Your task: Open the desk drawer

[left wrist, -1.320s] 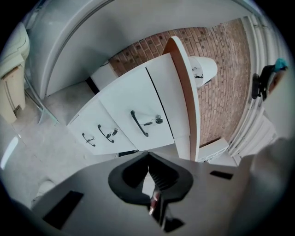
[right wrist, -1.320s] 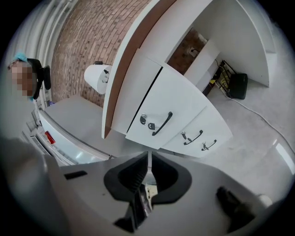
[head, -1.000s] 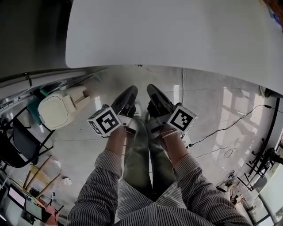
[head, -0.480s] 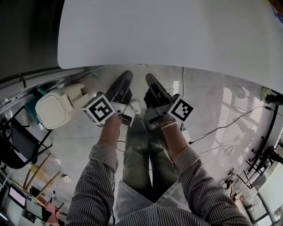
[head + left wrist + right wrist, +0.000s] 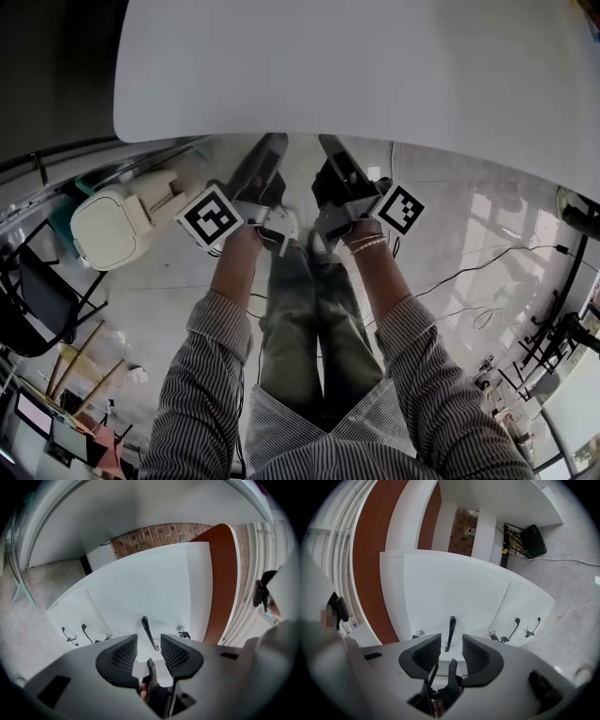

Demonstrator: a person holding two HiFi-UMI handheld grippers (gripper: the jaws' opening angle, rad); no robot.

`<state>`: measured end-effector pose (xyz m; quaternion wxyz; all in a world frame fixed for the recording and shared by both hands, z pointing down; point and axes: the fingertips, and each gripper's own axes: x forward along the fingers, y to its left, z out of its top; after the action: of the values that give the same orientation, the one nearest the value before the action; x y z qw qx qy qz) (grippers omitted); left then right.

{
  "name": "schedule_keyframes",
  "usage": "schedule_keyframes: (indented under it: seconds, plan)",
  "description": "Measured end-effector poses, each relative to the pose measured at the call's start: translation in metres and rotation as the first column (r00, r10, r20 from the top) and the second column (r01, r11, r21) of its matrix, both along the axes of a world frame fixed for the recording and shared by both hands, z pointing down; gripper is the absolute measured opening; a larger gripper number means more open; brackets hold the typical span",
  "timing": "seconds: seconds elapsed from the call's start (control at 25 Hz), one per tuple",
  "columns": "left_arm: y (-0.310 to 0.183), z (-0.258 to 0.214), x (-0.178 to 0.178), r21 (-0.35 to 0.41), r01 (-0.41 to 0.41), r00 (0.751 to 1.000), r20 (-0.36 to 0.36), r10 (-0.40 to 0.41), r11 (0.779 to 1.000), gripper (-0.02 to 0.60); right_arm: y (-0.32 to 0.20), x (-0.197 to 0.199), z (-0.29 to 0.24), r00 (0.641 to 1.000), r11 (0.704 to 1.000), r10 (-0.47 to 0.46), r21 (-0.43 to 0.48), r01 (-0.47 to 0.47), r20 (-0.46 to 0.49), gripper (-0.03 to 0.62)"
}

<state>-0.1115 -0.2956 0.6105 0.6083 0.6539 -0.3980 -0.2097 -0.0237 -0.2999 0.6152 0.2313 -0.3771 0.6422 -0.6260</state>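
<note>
White drawer front (image 5: 140, 588) of the desk fills the middle of both gripper views, and its black bar handle (image 5: 148, 631) runs in line with the gap between each pair of jaws. The handle lies just ahead of the jaw tips. It shows through the gap and is clear of the pads on either side.

The left gripper (image 5: 148, 640) has just been opening its jaws, which stand wide apart and grip nothing. The right gripper (image 5: 451, 639) has likewise just been opening, and its spread jaws frame the handle without touching it. A small metal lock (image 5: 181, 630) sits just beside the handle. A neighbouring white front (image 5: 525, 602) carries two more black handles (image 5: 515, 627).

In the head view both grippers reach side by side under the edge of the white desk top (image 5: 375, 66), which hides their tips. Their marker cubes (image 5: 213, 217) face upward above the person's striped sleeves (image 5: 206, 375). Below lies a glossy grey floor (image 5: 450, 234) with a thin cable (image 5: 487, 267) trailing across it and a white bin (image 5: 112, 225) off to the left
</note>
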Motion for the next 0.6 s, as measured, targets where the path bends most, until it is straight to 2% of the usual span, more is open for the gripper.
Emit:
schedule_keyframes:
  seconds: [0.16, 0.32, 0.48, 0.6]
  plan:
    - [-0.01, 0.002, -0.003, -0.004, 0.055, 0.998, -0.039, -0.055, 0.998, 0.167, -0.009, 0.001, 0.002, 0.998, 0.999, 0.037, -0.002, -0.037, 0.053, 0.143]
    - [-0.015, 0.004, 0.0, -0.002, 0.055, 0.997, -0.053, -0.055, 0.998, 0.167, -0.017, -0.001, 0.001, 0.998, 0.999, 0.039, 0.01, -0.04, 0.048, 0.143]
    - [-0.023, 0.006, 0.004, 0.009, 0.069, 0.99, -0.127, -0.068, 0.998, 0.167, -0.023, -0.007, 0.007, 0.998, 1.0, 0.023, 0.008, -0.023, 0.063, 0.142]
    - [-0.028, 0.008, 0.003, 0.022, 0.044, 0.994, -0.104, -0.042, 0.999, 0.166, -0.025, -0.007, 0.012, 0.998, 1.0, 0.025, 0.005, -0.026, 0.057, 0.139]
